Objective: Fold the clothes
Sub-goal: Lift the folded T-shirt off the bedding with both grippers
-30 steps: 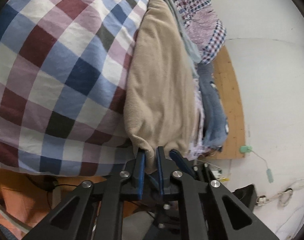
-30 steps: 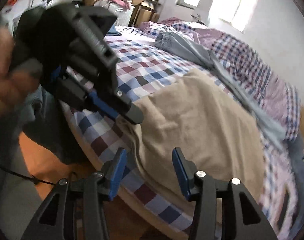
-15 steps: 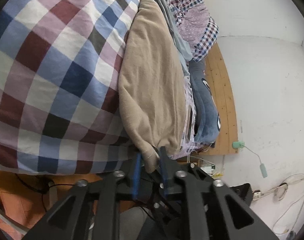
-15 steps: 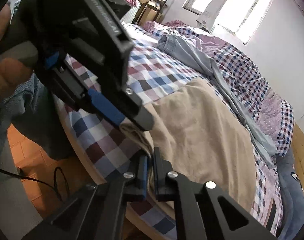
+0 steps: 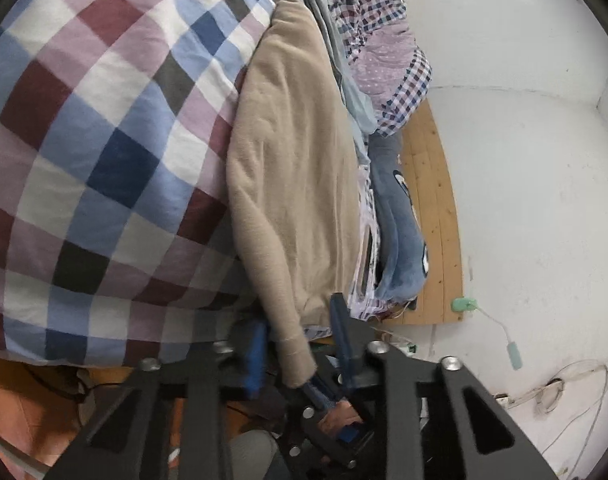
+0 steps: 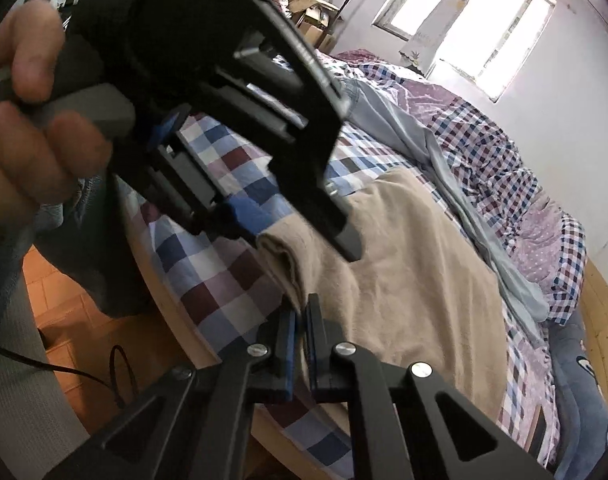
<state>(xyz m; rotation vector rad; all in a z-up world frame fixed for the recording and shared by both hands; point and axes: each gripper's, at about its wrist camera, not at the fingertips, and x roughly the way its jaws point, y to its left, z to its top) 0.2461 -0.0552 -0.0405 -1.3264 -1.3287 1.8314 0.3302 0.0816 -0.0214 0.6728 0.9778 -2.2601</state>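
Note:
A beige garment (image 5: 292,152) lies spread on the checked bed, one corner hanging off the near edge. In the left wrist view my left gripper (image 5: 300,332) stands open, and that corner droops loosely between its fingers. In the right wrist view my right gripper (image 6: 302,316) is shut on the same folded corner of the beige garment (image 6: 403,280). My left gripper (image 6: 296,236) sits just above it, jaws apart around the cloth, held by a hand (image 6: 32,140).
The checked bedsheet (image 5: 104,120) covers the bed. A grey-blue garment (image 6: 423,152) and a rumpled checked quilt (image 6: 503,184) lie beyond the beige one. A blue plush (image 5: 399,240) rests by the wooden bed frame (image 5: 431,200). Orange floor (image 6: 76,320) with a cable lies below the bed edge.
My right gripper moved in and shut on the beige corner. My left gripper, shut on that corner before, has opened and let it go.

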